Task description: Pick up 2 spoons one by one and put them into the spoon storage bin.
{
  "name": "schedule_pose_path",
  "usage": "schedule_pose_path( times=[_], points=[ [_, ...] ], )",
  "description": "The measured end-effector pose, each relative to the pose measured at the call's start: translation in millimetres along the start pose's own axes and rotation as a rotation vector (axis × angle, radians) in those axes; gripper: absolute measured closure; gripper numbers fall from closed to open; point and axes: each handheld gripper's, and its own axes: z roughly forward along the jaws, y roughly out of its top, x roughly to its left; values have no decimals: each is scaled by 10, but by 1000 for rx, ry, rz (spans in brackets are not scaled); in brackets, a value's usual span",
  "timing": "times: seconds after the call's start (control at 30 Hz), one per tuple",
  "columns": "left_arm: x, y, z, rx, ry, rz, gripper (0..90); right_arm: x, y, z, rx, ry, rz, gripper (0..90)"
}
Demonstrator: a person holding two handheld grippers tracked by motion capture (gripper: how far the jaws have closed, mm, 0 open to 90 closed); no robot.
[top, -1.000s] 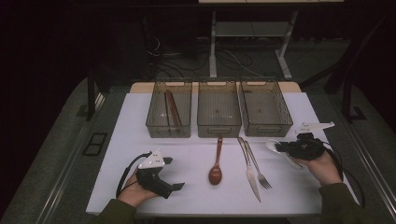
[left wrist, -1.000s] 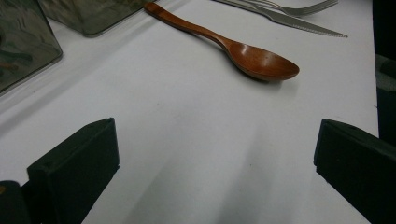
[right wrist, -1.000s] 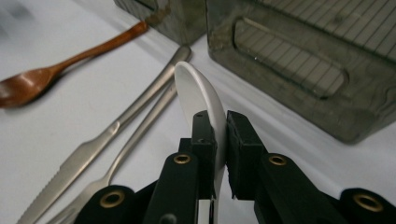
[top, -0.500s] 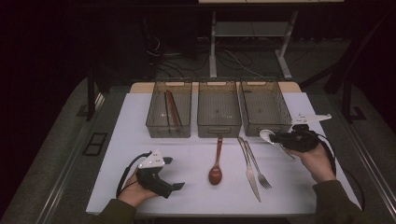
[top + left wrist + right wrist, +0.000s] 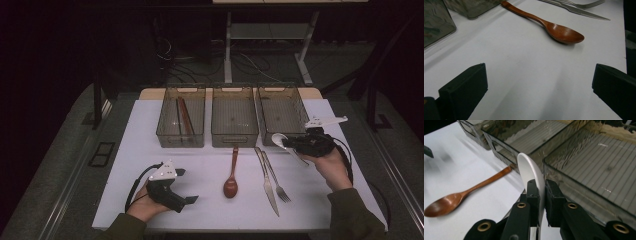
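- One white spoon (image 5: pixel 281 141) sits clamped in the right gripper (image 5: pixel 300 146) at the right middle of the high view, just in front of the right-hand bin (image 5: pixel 281 113); its bowl points toward the frame's left and its long axis runs left to right, slightly downward to the right.
- In the right gripper view the spoon (image 5: pixel 531 173) stands on edge between the two closed jaws, bowl upward toward the bins, handle hidden below behind the jaws.
- The left gripper (image 5: pixel 186 199), low and left in the high view, has its jaws spread wide with nothing between them, resting over the white table (image 5: pixel 125 165).
- A wooden spoon (image 5: pixel 231 180) lies at centre, bowl toward the bottom edge; a knife (image 5: pixel 267 184) and fork (image 5: pixel 276 180) lie beside it.
- No writing or brand can be read anywhere.
- The dark contents of the left bin (image 5: pixel 181 117) are hard to make out.
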Motion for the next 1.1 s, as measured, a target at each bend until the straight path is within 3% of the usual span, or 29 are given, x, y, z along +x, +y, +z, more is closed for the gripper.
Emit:
schedule_pose_path(
  times=[0.27, 1.1],
  points=[
    [-2, 0, -5, 1, -4, 2, 0, 36, 221, 127, -24, 8, -8, 824],
    [-21, 8, -3, -15, -8, -8, 0, 202, 935, 672, 0, 23, -62, 824]
  ],
)
